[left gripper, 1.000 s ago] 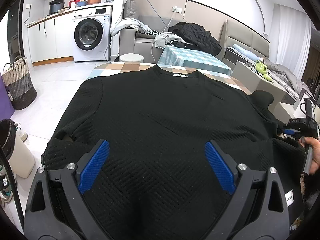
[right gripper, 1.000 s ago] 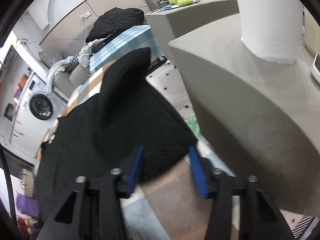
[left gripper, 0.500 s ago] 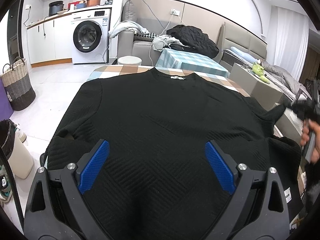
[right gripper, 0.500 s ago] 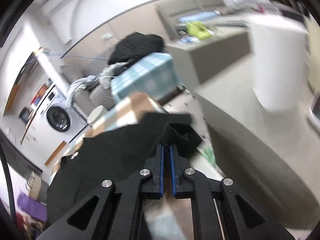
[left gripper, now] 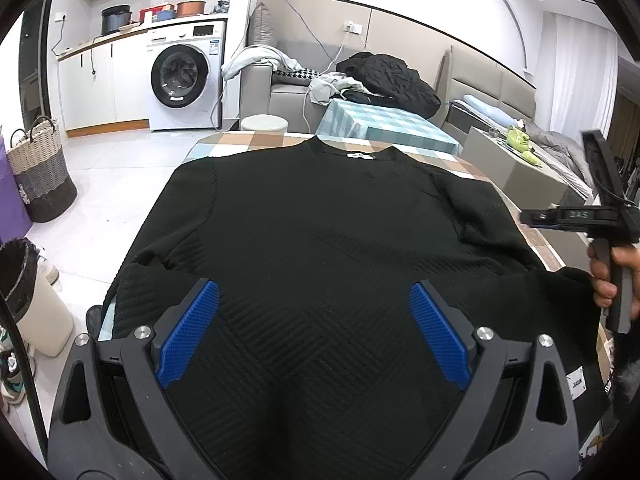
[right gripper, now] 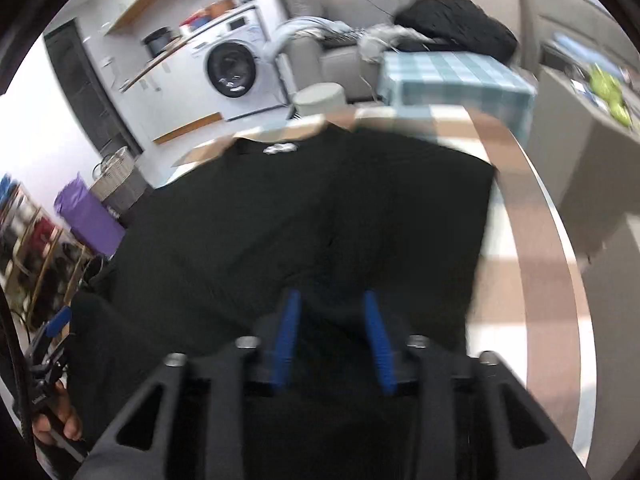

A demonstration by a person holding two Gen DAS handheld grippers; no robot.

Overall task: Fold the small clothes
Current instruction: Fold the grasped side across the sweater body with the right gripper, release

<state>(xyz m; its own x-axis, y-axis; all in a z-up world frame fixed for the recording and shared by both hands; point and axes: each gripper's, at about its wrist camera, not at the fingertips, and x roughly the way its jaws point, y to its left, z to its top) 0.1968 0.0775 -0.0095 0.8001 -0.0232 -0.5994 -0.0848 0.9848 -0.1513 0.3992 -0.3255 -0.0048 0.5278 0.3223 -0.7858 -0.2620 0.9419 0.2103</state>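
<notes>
Spreading wide, the left gripper point(left gripper: 314, 330) hangs over the lower front of the black sweater point(left gripper: 320, 240), its blue fingers point(left gripper: 188, 334) holding nothing. The right gripper point(right gripper: 330, 338) is partly open above the same sweater, nothing between its fingers. The sweater lies flat on the checked table point(left gripper: 248, 140), collar far.

Right gripper point(right gripper: 331, 344) was held over black sweater point(right gripper: 280, 232), blue pads point(right gripper: 289, 336) parted, nothing clamped | sweater was spread on checked table point(right gripper: 520, 216) | washing machine point(right gripper: 232, 68) was seen behind | view was blurred
</notes>
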